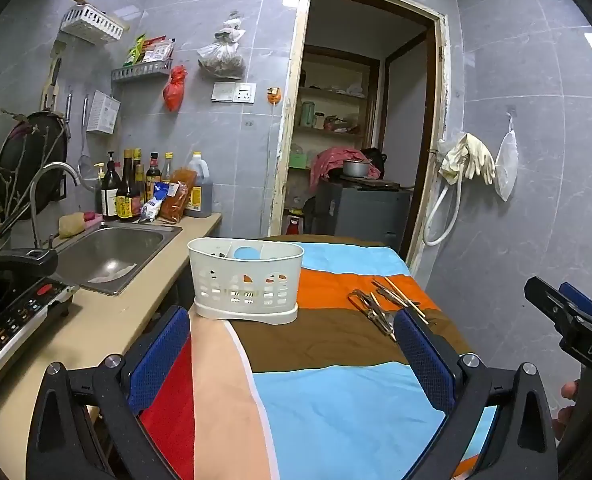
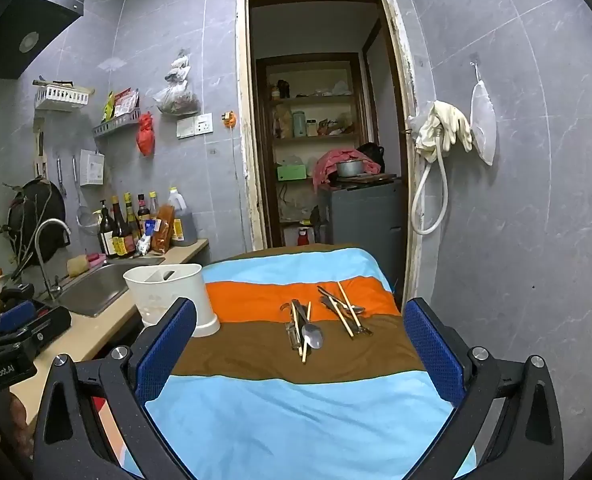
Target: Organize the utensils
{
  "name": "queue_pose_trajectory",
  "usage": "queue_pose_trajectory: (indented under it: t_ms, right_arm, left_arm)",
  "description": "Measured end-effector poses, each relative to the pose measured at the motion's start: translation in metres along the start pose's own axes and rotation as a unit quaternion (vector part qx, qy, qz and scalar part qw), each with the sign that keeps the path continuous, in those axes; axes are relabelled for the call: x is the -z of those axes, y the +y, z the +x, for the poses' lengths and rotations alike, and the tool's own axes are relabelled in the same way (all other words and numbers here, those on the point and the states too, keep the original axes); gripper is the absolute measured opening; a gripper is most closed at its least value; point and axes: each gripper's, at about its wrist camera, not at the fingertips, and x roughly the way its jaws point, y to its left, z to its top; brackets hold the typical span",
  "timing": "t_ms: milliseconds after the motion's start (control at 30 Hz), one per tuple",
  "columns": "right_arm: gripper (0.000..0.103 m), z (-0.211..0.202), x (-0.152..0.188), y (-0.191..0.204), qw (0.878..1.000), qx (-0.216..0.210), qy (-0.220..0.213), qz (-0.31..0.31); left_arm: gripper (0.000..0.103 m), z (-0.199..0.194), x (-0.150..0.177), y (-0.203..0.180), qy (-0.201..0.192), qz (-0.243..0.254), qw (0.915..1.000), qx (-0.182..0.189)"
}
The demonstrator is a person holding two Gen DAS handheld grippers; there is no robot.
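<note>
White plastic caddy, shiny metal spoon, matt cloth.

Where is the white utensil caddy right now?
The white utensil caddy stands at the left edge of the striped cloth, next to the counter with the sink; the loose utensils lie to its right.

Even, cool indoor light, sharp focus, strong fisheye bending and dark corners.

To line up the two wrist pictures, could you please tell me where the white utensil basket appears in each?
Left wrist view: white utensil basket sits centre-left, on the striped cloth's near-left part, beside the sink.
Right wrist view: it stands left of centre, partly behind the right claw's left finger.
Shared landmark: the doorway behind the table.
</note>
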Motion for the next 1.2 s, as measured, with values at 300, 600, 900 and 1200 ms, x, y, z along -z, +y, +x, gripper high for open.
queue_pose_trajectory:
  t_ms: [300,600,900,1200]
  right_arm:
    - [0.102,0.003,0.0,0.004,1.0,-0.005,0.01,-0.003]
    - [0.102,0.006,0.004,0.006,1.0,-0.004,0.015,-0.003]
    - [0.102,0.01,0.01,0.01,1.0,-0.005,0.018,-0.003]
    - [0.102,0.012,0.019,0.011,1.0,-0.004,0.018,-0.002]
  left_arm:
    - [0.102,0.003,0.0,0.014,0.003,0.001,1.0,0.002]
    - [0.103,0.003,0.005,0.007,0.007,-0.004,1.0,-0.003]
    - [0.103,0.005,0.007,0.008,0.01,-0.005,0.9999,-0.003]
    - [0.103,0.005,0.007,0.007,0.011,-0.004,0.9999,-0.004]
